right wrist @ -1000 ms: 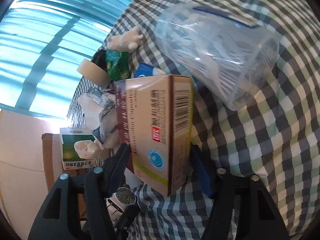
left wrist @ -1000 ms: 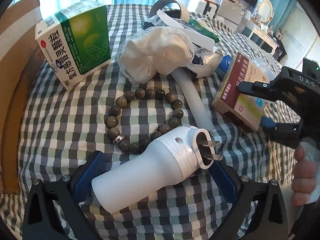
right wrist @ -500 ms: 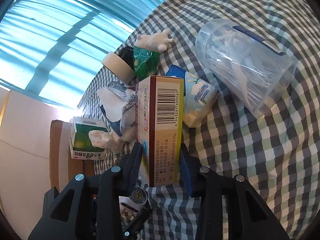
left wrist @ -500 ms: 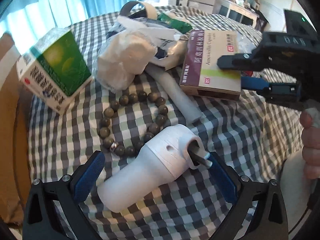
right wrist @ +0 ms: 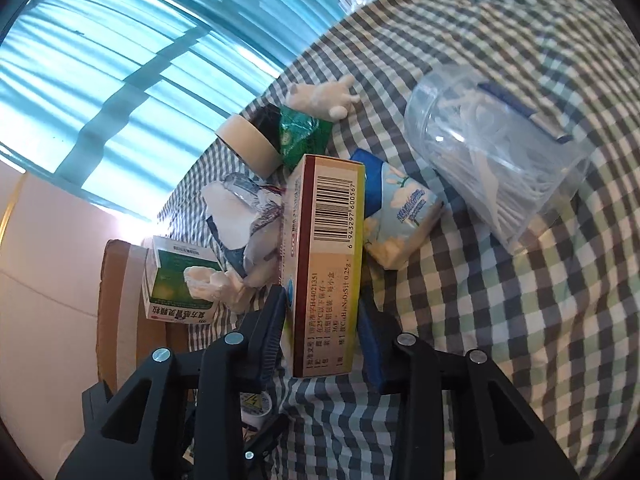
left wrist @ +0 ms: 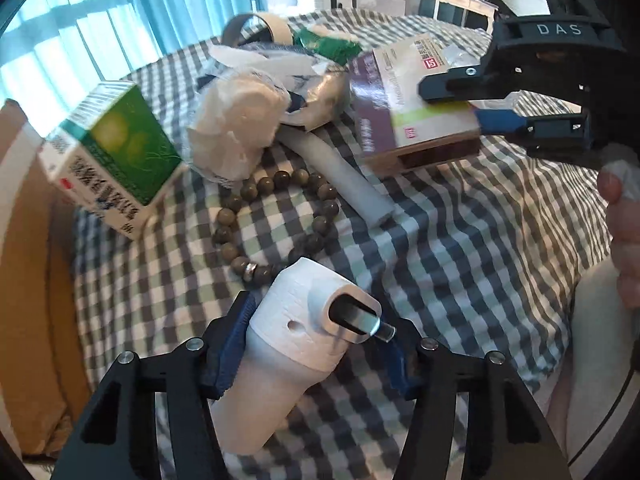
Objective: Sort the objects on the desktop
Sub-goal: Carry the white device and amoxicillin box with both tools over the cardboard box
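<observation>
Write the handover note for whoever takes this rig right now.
Left tool: jaws closing around the white plug adapter, prongs pointing away from the camera.
Right tool: jaws closing on the maroon medicine box, raised off the checked cloth.
On the cloth: green medicine box, bead bracelet, white tube, crumpled wrappers, tape roll, tissue pack, clear swab jar.
Done: two items picked.
Left: place both, then sort the rest.

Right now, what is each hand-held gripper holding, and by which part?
The left hand-held gripper is closing around the white plug adapter's body, below its prongs. The right hand-held gripper clamps the medicine box by its broad faces, near one end.
</observation>
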`<state>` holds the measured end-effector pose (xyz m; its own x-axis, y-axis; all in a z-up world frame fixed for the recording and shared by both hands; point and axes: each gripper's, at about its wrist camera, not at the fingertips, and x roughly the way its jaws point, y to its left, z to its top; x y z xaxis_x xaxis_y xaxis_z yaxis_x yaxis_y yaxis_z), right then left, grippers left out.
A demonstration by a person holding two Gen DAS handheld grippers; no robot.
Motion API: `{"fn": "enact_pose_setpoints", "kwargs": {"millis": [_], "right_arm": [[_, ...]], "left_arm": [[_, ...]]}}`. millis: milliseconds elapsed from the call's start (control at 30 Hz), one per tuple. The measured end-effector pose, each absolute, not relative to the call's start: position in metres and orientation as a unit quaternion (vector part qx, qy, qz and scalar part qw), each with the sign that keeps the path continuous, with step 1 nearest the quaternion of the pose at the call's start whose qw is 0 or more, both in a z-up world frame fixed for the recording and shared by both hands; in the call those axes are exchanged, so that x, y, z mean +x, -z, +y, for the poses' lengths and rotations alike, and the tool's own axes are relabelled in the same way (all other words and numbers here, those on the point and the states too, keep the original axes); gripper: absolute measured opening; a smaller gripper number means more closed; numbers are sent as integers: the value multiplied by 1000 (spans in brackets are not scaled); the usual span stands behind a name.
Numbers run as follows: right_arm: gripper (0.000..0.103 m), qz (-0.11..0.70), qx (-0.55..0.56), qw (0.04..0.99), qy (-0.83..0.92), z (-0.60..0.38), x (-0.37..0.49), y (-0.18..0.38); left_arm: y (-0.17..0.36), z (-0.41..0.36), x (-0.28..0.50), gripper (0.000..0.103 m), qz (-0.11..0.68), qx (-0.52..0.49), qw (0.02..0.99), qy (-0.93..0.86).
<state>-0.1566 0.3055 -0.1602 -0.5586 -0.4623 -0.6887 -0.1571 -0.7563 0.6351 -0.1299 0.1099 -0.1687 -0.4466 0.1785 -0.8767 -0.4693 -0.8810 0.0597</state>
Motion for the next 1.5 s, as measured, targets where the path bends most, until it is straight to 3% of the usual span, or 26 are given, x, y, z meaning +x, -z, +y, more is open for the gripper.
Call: {"fn": "enact_pose_setpoints", "kwargs": {"millis": [100,233,433,600,700,733,1133,1500], "right_arm": [[34,-282,448,76,845,303,-145,140],[31,-143,460,53,875,275,-131,118],[32,-97,519,56,848,248,-142,144],[31,-98,568,45,816,239,-162,183],[30,-76,557,44,826,235,-160,180],[30,-70,548,43,833,234,-158,175],[30,-93,478,59,871,239,-114,124],[30,-107,423,120,892,182,-82,42]], "left_arm": [[159,96,-128,60,120,-494,183,-842],[165,65,-121,60,62,-526,150,-835],[185,44,-90,60,14,-568,115,-815],[191,51,-86,60,43,-571,106,-813],[188,51,-81,56,46,-564,104,-818],[185,49,-80,50,42,-561,101,-821],[125,29,-66,50,22,-482,100,-870],[54,5,-116,50,6,-448,111,-887]]}}
